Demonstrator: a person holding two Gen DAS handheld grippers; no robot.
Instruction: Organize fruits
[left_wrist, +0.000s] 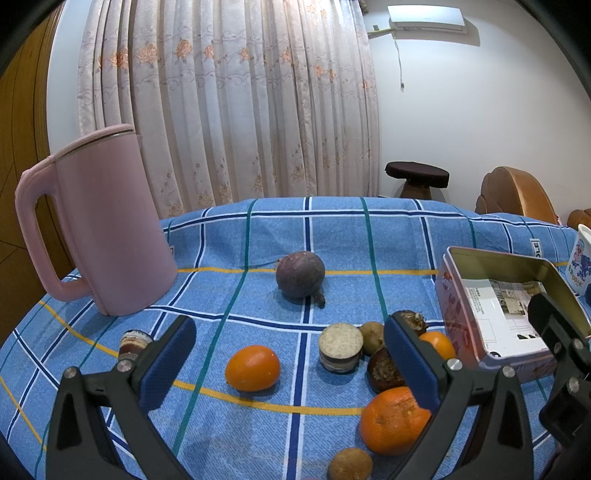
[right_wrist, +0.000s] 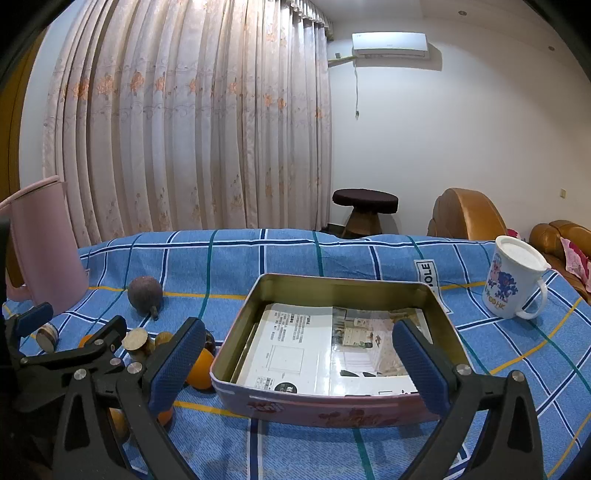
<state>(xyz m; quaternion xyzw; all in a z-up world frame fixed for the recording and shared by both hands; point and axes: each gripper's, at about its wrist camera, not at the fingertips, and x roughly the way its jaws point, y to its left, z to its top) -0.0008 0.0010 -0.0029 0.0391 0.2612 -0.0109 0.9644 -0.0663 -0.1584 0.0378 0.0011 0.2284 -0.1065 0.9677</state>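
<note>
My left gripper (left_wrist: 290, 363) hangs open above the blue checked cloth, with a small orange fruit (left_wrist: 252, 368) and a cut sugarcane piece (left_wrist: 340, 348) between its fingers but not touched. A bigger orange (left_wrist: 393, 421), dark water chestnuts (left_wrist: 384, 370) and brown longans (left_wrist: 350, 466) crowd by its right finger. A purple passion fruit (left_wrist: 300, 274) lies farther back. My right gripper (right_wrist: 299, 363) is open over the pink tin (right_wrist: 332, 406), which holds only a printed leaflet (right_wrist: 325, 347).
A pink jug (left_wrist: 107, 225) stands at the left of the table. At the far right is a white cartoon mug (right_wrist: 511, 282) with a lid. Another cane piece (left_wrist: 133, 343) lies by the left finger. Behind the table are a curtain, a stool (right_wrist: 365, 206) and armchairs.
</note>
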